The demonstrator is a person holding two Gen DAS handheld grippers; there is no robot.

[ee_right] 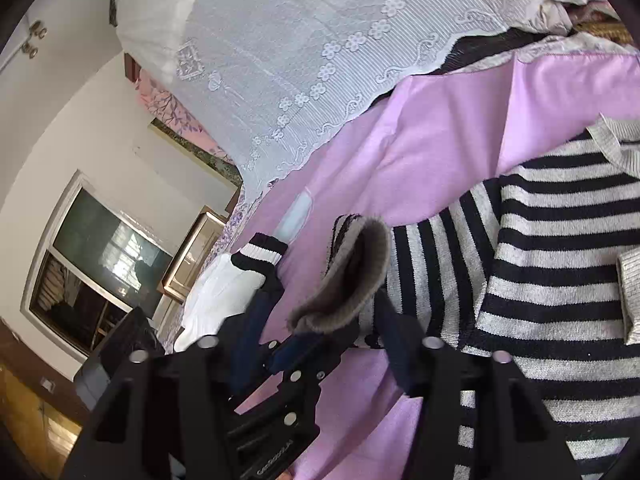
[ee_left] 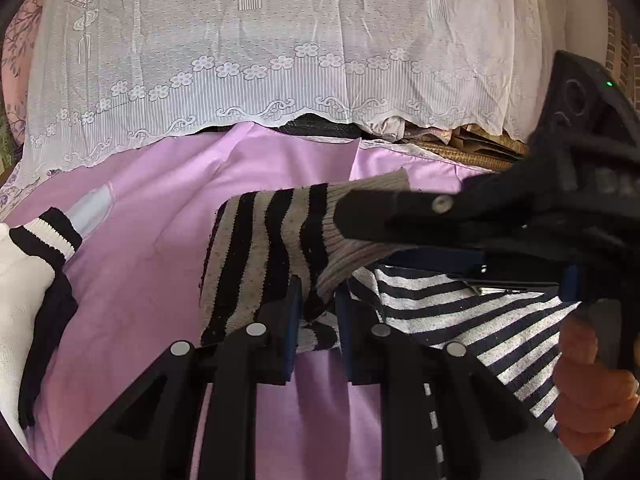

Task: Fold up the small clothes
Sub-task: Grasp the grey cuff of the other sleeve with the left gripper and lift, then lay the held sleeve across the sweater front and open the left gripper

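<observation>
Black-and-grey striped knit: we noted the striped sweater (ee_right: 560, 280) lying on the lilac sheet (ee_left: 152, 248), its body spread flat at the right of the right wrist view and one sleeve (ee_left: 256, 256) lifted off the sheet. In the left wrist view the left gripper (ee_left: 318, 320) had its jaws nearly together, pinching a fold of that sleeve between its blue pads. The right gripper (ee_left: 360, 216) reached in from the right of the same view, at the sleeve's ribbed grey cuff (ee_left: 352, 256); a hand (ee_left: 592, 392) gripped its handle at the lower right. In the right wrist view the cuff (ee_right: 344, 280) stood up as an open tube between the right gripper's (ee_right: 320, 344) fingers, whose jaws stood partly spread; we could not tell whether the pads pressed on the knit. The left gripper (ee_right: 296, 344) crossed low in front of that camera, just below the cuff. A white garment with black-and-white ribbed trim (ee_left: 44, 236) lay at the left edge of the sheet, well apart from the sweater. A white lace cover (ee_left: 280, 48) draped over a pile behind the sheet.
</observation>
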